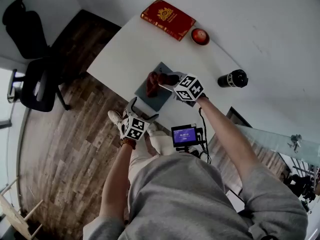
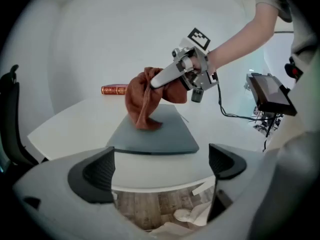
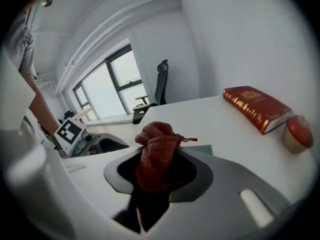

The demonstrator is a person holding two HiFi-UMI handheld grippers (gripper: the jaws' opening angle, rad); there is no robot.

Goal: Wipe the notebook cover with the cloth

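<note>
Jaws of right gripper (image 2: 152,84) tight on red cloth (image 2: 142,104) — tail on notebook (image 2: 160,136) (left gripper (image 2: 165,166) jaws apart, empty)

Rust-red cloth (image 2: 142,101), grey-blue notebook (image 2: 160,134)

Coarse, loosely woven cloth (image 3: 157,149), smooth matt cover on the notebook (image 2: 160,134), smooth white table (image 1: 130,54), book (image 1: 167,18) on the table with shiny gold embossing, wood-plank floor (image 1: 65,149) beside the table
</note>
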